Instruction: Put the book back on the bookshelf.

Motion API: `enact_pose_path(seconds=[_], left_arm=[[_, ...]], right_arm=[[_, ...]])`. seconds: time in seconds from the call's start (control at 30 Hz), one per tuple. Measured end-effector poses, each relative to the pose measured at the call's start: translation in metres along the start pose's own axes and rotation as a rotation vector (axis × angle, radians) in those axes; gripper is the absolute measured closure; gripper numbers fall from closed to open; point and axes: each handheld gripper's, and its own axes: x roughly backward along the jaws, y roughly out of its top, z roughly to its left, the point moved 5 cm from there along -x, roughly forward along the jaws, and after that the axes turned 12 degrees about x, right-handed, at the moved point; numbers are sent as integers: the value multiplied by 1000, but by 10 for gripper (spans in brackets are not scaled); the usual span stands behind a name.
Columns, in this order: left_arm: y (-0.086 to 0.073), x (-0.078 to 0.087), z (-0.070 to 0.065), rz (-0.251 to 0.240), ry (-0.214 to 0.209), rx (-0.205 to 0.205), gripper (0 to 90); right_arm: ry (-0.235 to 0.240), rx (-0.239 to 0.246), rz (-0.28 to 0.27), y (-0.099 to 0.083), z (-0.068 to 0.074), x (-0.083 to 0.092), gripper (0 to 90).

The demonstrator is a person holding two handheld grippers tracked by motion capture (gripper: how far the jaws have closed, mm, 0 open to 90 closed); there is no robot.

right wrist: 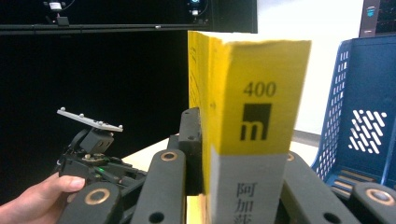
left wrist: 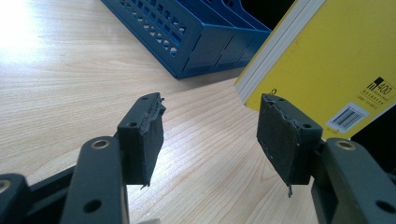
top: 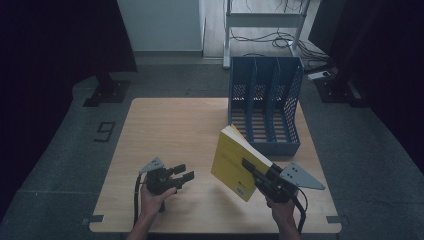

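A thick yellow book (top: 231,161) is held up off the wooden table, tilted, with my right gripper (top: 248,165) shut on its lower edge near the spine. In the right gripper view the book's spine (right wrist: 254,93) stands upright between the two jaws, marked "400". My left gripper (top: 182,173) hovers low over the table to the left of the book. Its pads (left wrist: 144,135) are spread wide with nothing between them. In the left gripper view the book's back cover with a barcode (left wrist: 336,60) hangs just beyond the right jaw.
A blue three-slot file rack (top: 265,100) stands on the far right part of the table (top: 170,130), just behind the book; it also shows as a blue rack (left wrist: 187,32) and a blue perforated wall (right wrist: 359,116). A hand holds the left gripper (right wrist: 91,149).
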Motion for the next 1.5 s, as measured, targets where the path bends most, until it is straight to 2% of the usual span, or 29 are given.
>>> enact_pose_path(seconds=[0.47, 1.23, 1.5], left_arm=[[0, 0, 1, 4, 5, 5, 407], [-2, -2, 4, 12, 6, 8, 405], [-2, -2, 4, 12, 8, 10, 405]], right_arm=[[-22, 0, -21, 6, -5, 8, 745], [-120, -25, -89, 18, -27, 35, 745], [-132, -26, -89, 18, -30, 37, 745]])
